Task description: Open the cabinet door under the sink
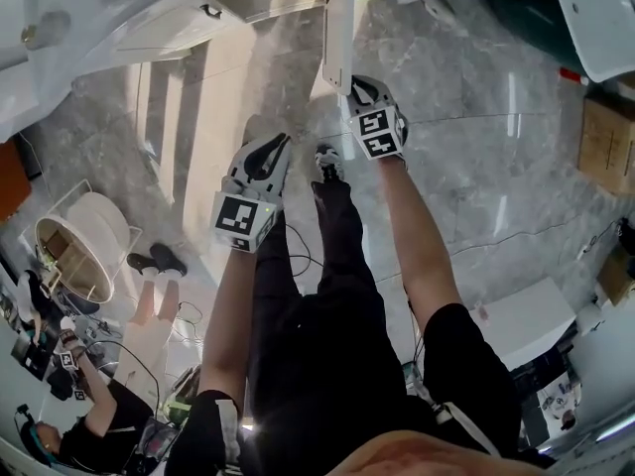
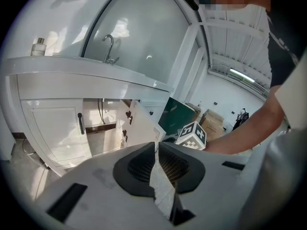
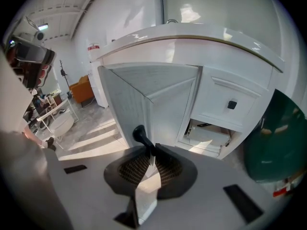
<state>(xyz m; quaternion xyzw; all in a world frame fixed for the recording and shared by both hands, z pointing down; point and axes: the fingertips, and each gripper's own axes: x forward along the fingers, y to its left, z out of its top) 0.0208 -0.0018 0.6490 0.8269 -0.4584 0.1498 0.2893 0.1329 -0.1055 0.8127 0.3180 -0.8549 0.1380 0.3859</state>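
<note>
One door [image 3: 144, 97] under the sink [image 3: 192, 37] stands swung well out, filling the middle of the right gripper view, with the dark opening of the cupboard [image 3: 206, 134] showing just to its right. So I'd call the job mostly done, maybe a bit of swing left.

The right gripper [image 3: 152, 147] has its tongs pinched onto the black handle [image 3: 140, 134], but only with the very tips, and near one end of the bar. That's my main worry. If the pull doesn't follow the door's arc, the bar could twist and slide out of that shallow pinch. Yanking straight back would also load the hinges instead of turning them.

The left gripper [image 2: 157, 145] has its tongs squeezed down to a thin slit with nothing in them. In the head view it hangs just lower left of the right one, near the door's free edge, so a wider swing could knock into it or into the person's legs.

The second door [image 2: 57, 128], at the lower left of the left gripper view, is flat shut. The faucet [image 2: 109, 47] sits up top, well out of the way.
</note>
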